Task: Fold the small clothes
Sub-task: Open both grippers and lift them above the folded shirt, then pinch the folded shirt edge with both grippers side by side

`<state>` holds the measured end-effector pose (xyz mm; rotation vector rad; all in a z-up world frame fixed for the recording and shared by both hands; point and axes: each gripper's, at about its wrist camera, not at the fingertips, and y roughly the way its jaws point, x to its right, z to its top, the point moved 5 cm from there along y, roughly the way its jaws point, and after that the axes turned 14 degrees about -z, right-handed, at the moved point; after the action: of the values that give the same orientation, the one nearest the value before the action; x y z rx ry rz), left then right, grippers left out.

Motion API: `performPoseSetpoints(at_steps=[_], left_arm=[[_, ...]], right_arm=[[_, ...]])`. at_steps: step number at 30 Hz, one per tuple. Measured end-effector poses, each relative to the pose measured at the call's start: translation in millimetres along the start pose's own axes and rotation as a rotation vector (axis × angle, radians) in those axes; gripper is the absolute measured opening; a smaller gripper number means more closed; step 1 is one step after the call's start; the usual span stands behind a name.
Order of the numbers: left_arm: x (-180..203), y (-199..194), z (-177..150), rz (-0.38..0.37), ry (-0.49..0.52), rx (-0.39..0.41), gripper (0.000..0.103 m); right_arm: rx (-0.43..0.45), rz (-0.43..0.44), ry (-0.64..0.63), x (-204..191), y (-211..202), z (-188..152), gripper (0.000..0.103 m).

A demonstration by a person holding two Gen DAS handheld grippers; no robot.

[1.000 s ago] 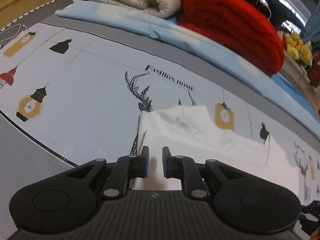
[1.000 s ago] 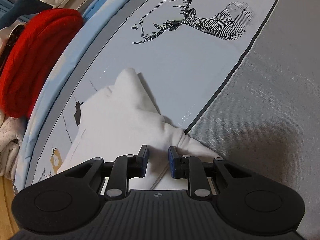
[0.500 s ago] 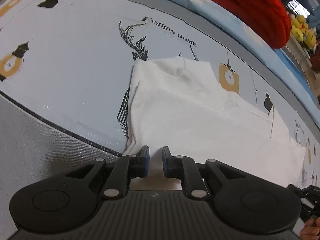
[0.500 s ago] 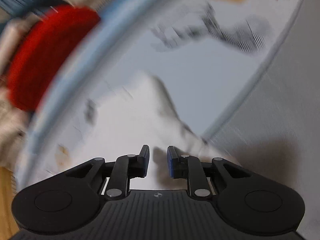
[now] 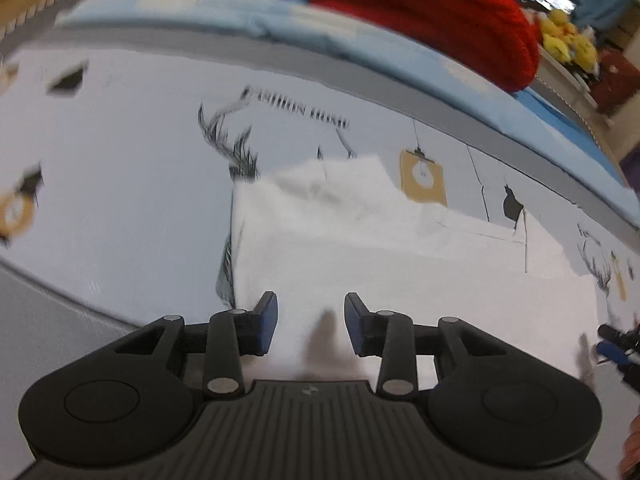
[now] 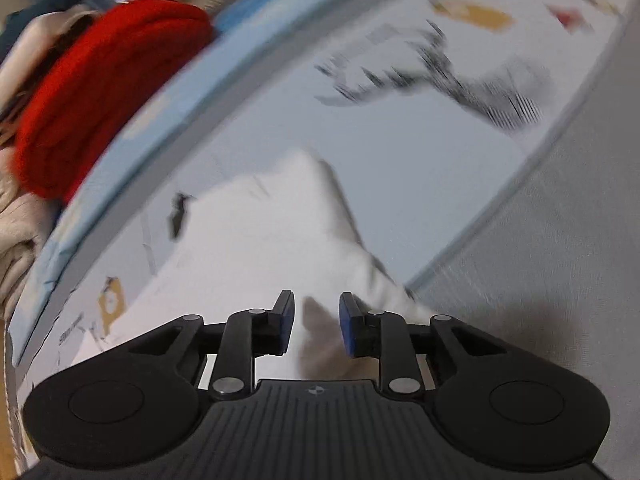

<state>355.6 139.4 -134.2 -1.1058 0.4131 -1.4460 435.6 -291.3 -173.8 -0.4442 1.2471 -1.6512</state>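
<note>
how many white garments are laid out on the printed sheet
1: a white garment lies flat on the printed sheet, under both grippers. More clothing may be hidden in the pile behind.

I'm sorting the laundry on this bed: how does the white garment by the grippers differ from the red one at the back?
The white garment lies spread flat on the printed sheet; the red one is rolled thick on the blue bedding. The white looks thin and smooth, the red chunky and ribbed. The white lies under both grippers; the red lies far from them. Both are plain, single-coloured fabric.
</note>
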Motion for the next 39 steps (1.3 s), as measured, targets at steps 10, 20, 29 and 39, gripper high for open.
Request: performPoseSetpoints(at_steps=[10, 20, 29, 39], left_arm=[[14, -47, 15, -0.020, 0.062, 0.132, 0.041], [66, -178, -33, -0.005, 0.285, 0.463, 0.063], [90, -282, -145, 0.018, 0.437, 0.489, 0.082], [20, -240, -230, -0.061, 0.085, 0.144, 0.025]], right_arm=[[0.082, 0.002, -0.072, -18, -21, 13, 0.025], [0.536, 0.210, -0.277, -32, -199, -2, 0.025], [0.587, 0.246, -0.328, 73, -290, -47, 0.042], [0.284, -0.016, -0.321, 187, -210, -108, 0.042]])
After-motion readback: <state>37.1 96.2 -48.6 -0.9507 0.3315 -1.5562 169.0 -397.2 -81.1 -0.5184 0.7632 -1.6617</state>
